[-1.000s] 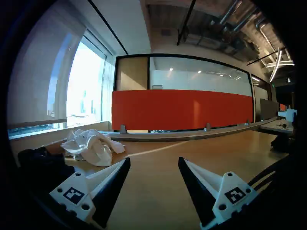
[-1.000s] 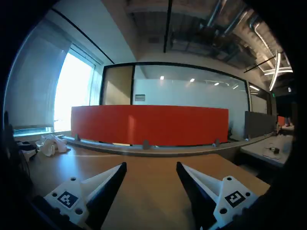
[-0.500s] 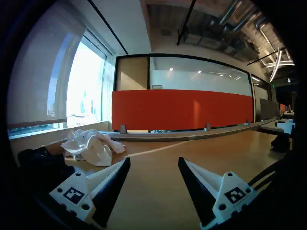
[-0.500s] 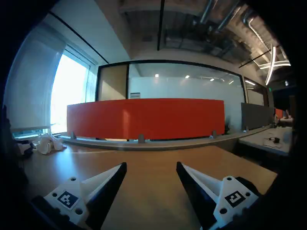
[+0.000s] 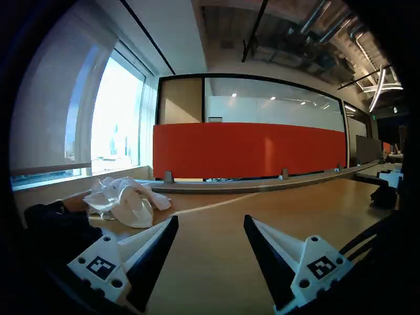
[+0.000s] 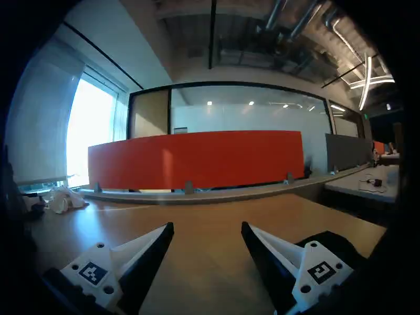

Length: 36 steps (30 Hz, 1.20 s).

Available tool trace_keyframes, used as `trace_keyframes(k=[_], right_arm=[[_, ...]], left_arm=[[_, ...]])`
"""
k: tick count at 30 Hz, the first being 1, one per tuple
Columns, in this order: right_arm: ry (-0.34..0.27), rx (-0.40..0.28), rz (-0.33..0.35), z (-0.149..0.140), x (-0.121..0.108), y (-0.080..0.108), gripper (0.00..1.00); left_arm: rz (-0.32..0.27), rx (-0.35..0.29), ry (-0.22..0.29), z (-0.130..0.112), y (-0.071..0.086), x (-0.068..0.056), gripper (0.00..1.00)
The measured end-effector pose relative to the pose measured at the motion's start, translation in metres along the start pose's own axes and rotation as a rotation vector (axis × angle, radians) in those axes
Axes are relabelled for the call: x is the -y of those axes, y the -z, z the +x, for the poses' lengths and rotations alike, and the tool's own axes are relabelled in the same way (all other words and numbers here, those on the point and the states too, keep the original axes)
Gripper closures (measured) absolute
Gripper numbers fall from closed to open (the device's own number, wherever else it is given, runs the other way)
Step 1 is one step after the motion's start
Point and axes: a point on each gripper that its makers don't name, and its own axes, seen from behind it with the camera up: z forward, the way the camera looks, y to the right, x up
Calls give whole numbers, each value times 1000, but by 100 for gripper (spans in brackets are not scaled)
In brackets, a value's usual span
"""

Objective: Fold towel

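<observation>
The crumpled white cloth towel (image 5: pixel 126 200) lies in a loose, creased heap on the smooth tan wooden table (image 5: pixel 220 252), ahead and to the left of my left gripper (image 5: pixel 210 217), apart from it. My left gripper and right gripper (image 6: pixel 207 223) each hold their 2 pointed white jaws spread, gripping nothing.

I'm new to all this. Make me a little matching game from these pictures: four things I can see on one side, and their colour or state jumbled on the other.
Things:
1. towel
2. divider panel
3. table
4. left hand-held gripper

Colour or state:
A. orange-red
B. open, holding nothing
C. white and crumpled
D. light brown wood

Pairs: 1-C, 2-A, 3-D, 4-B
</observation>
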Motion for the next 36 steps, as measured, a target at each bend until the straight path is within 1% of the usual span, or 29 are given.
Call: trace_keyframes(k=[12,18,24,36], right_arm=[[28,15,16,-5,4,-4,0],[35,16,8,-7,3,-4,0],[56,16,5,-7,5,-4,0],[56,17,3,-9,5,-5,0]], left_arm=[[0,0,0,0,0,0,8],[0,0,0,1,0,0,8],[0,0,0,1,0,0,8],[0,0,-1,0,0,0,8]])
